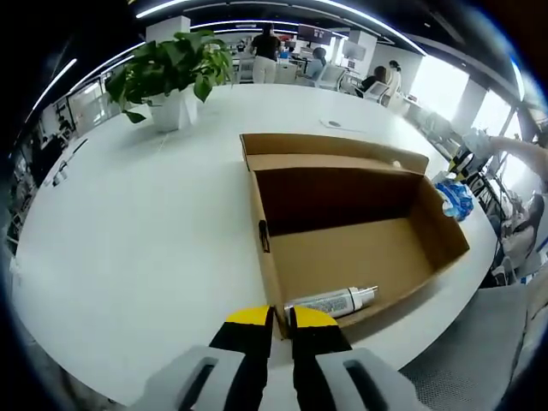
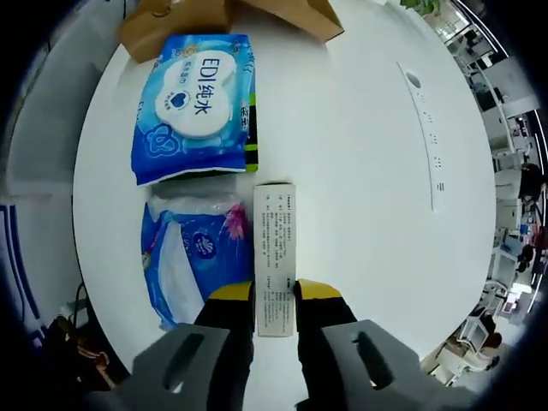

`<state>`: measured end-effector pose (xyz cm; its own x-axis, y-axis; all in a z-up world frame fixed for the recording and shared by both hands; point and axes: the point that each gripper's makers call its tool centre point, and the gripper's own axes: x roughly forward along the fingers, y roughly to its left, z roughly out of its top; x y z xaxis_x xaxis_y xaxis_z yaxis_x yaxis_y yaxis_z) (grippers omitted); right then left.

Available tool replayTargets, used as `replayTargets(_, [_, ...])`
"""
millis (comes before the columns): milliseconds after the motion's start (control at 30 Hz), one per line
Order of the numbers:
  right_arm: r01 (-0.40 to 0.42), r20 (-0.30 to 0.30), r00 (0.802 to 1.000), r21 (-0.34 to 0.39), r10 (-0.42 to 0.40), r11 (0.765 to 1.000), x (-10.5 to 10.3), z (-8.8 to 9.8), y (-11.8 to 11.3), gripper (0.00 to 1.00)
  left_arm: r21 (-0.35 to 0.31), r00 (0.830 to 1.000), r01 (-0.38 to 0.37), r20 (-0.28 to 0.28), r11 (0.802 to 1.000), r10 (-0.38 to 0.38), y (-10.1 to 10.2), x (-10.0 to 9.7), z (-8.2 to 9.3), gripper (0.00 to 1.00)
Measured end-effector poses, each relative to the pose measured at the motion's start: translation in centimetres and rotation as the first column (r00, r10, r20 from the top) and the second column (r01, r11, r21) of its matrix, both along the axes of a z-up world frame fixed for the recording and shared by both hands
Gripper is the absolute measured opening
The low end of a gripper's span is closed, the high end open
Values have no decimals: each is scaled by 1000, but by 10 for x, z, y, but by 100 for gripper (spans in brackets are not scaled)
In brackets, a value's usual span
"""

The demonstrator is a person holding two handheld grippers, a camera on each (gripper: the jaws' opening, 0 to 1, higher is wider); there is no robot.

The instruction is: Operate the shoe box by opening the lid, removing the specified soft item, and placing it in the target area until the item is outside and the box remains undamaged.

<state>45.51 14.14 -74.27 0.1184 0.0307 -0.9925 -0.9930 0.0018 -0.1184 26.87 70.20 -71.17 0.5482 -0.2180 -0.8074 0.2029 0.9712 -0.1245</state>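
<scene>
Left gripper view: left gripper, jaws nearly closed on the near corner wall of the open shoe box; a tube lies inside by the near wall; farther off, a potted plant on the white table. Right gripper view: right gripper, jaws clamped on a slim white carton; left of it, a tissue pack; beyond, a wet-wipes pack
</scene>
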Motion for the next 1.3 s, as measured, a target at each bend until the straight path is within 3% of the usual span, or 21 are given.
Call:
replayTargets(600, [-31,66,997,-25,33,999,15,-1,0,17,3,1000,13,2,1000,-13,0,1,-1,8])
replayTargets(900, [20,112,993,14,-22,1000,16,9,1,25,28,999,33,2,999,-33,0,3,0,10])
replayTargets(1300, [126,153,978,111,-142,986,-12,29,3,35,69,995,100,10,993,-101,2,1,7,17])
